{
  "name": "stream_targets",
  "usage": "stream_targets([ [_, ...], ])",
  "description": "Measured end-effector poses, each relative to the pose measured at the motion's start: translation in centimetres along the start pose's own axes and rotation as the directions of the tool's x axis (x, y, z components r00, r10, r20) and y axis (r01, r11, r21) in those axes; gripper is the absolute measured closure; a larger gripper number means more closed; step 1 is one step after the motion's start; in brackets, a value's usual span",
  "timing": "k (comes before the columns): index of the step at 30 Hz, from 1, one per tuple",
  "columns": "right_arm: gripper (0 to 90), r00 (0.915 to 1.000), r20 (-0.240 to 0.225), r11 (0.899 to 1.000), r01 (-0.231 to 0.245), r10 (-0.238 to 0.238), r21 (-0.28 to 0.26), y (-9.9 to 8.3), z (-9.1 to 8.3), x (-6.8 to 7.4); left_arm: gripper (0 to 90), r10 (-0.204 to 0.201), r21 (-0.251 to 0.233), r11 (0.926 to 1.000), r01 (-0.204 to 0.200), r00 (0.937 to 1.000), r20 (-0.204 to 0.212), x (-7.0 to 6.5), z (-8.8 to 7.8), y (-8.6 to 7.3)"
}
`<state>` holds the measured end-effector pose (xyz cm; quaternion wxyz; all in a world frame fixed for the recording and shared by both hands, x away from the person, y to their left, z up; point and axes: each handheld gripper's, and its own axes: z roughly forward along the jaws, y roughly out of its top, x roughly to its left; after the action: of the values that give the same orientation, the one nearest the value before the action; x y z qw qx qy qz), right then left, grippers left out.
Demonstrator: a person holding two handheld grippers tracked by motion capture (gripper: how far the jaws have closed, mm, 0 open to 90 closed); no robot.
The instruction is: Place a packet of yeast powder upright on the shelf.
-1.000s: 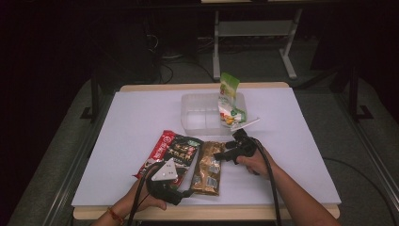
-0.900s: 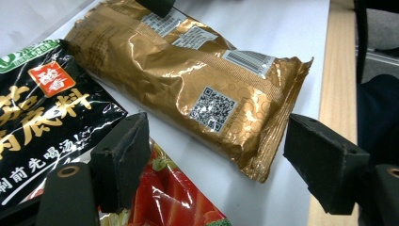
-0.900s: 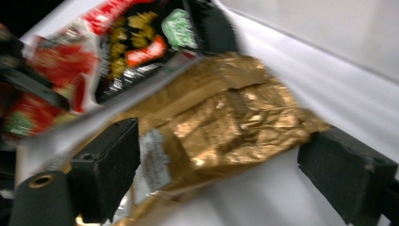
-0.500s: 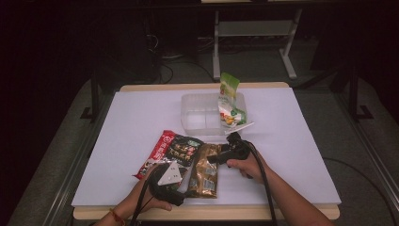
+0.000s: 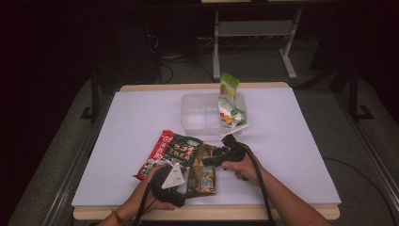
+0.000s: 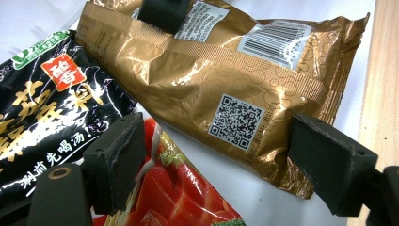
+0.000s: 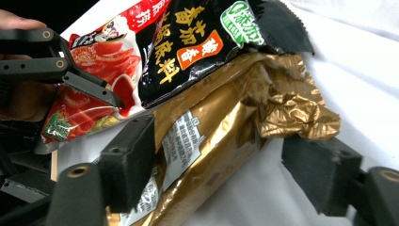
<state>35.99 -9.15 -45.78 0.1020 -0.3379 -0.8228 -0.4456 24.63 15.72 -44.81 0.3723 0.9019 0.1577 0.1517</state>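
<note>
Two hands low over the gold packet point(image 5: 203, 169) — right gripper point(image 7: 221, 174) straddling it, jaws just narrowing, left gripper point(image 6: 216, 165) spread

The left gripper point(image 6: 214, 162) looks along its two black jaws, which rise at 7 and 4 o'clock and stand wide apart. Between them, toward 12 o'clock, a gold packet point(image 6: 202, 80) lies tilted on the white table point(image 6: 244, 207), its QR code near the centre and a barcode at 1 o'clock. The other gripper's black jaw point(image 6: 162, 13) rests on the packet at 12 o'clock. A black-and-red packet point(image 6: 56, 108) lies at 9 o'clock, its red end reaching to 6 o'clock, beside the gold one. The table's wooden edge runs down at 3 o'clock
</note>
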Motion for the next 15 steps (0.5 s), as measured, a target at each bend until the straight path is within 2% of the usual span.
stream_targets([
  [2, 34.4, 1.0, -0.002, 1.0, -0.008, 0.008, -0.001, -0.03, 0.1, 0.06, 18.9, -0.001, -0.001, 1.0, 0.001, 1.0, 0.0, 0.01, 0.01, -0.03],
  [3, 40.4, 0.9999, -0.011, 1.0, -0.009, 0.009, 0.002, -0.04, 0.14, 0.08, 18.7, -0.003, -0.002, 1.0, 0.003, 1.0, 0.0, 0.04, 0.0, -0.06],
  [4, 42.2, 0.9995, -0.029, 1.0, -0.013, 0.014, 0.011, -0.1, 0.2, 0.08, 18.7, -0.005, -0.004, 1.0, 0.005, 1.0, -0.001, 0.03, 0.02, -0.08],
  [9, 54.3, 0.9984, -0.05, 1.0, -0.026, 0.026, 0.007, -0.21, 0.29, 0.09, 17.9, -0.024, -0.013, 0.9996, 0.024, 0.9997, 0.0, 0.11, 0.02, -0.11],
  [15, 67.2, 0.9995, -0.031, 1.0, -0.01, 0.01, -0.004, -0.24, 0.0, 0.53, 16.8, -0.051, -0.036, 0.998, 0.051, 0.9987, -0.003, 0.29, -0.23, -0.26],
])
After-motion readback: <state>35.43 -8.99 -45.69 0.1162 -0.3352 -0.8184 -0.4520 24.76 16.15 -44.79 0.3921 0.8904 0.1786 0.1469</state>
